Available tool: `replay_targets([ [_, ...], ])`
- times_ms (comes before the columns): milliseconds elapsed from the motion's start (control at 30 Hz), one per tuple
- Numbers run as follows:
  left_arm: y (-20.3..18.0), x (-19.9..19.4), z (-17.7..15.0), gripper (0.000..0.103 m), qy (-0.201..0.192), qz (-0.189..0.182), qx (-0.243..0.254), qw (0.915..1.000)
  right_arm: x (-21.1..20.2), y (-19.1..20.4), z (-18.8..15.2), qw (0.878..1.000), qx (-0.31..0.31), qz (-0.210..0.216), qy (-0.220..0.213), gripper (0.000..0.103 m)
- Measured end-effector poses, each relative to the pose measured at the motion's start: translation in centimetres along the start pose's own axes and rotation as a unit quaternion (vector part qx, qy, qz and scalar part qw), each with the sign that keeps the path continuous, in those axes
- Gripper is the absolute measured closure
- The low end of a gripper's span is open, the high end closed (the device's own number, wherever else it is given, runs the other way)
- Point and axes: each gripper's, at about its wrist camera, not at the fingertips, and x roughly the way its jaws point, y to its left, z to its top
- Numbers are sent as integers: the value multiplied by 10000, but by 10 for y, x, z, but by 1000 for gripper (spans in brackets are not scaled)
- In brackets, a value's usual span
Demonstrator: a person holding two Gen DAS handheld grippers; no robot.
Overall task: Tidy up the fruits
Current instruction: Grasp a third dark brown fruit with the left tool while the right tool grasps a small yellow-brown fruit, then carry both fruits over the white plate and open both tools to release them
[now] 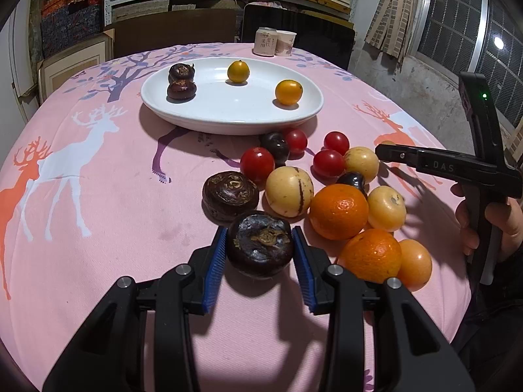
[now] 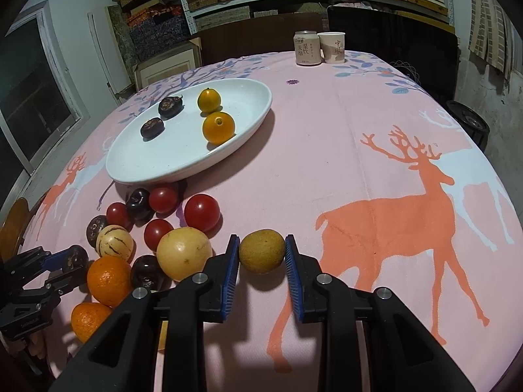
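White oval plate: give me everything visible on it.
The white oval plate is glossy, ceramic-looking and shallow with a raised rim, sitting flat on the pink deer-print tablecloth. It holds two dark brown water chestnuts set close together at one end, and two small orange-yellow round fruits toward the other end, apart in the left wrist view. Neither gripper touches it. Cherry tomatoes lie beside its near rim; contact is unclear.

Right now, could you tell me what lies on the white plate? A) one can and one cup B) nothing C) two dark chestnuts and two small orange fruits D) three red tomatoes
C: the white plate holds two dark chestnuts and two small orange fruits.
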Motion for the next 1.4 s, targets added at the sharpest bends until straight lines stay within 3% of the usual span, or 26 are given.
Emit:
replay_targets([
  [467,5,-9,7,64,-103,-111,-90,9998,-23,-2,9,9986,181,463,-177,75],
  [833,14,-12,89,64,-435,177,225,9986,-32,15,97,9928,53,1100,-466,75],
  [967,13,-7,105,64,-445,94,240,9987,-25,13,111,9890,190,1417,-389,75],
  [1100,7,-6,102,64,-526,25,356,9980,-25,22,99,9912,-322,1137,-598,75],
  [1167,8,1,104,64,-486,62,339,9982,-16,23,99,9924,-375,1063,-492,75],
  [1400,28,50,137,64,-261,247,171,9992,28,32,144,9940,-463,936,-320,75],
])
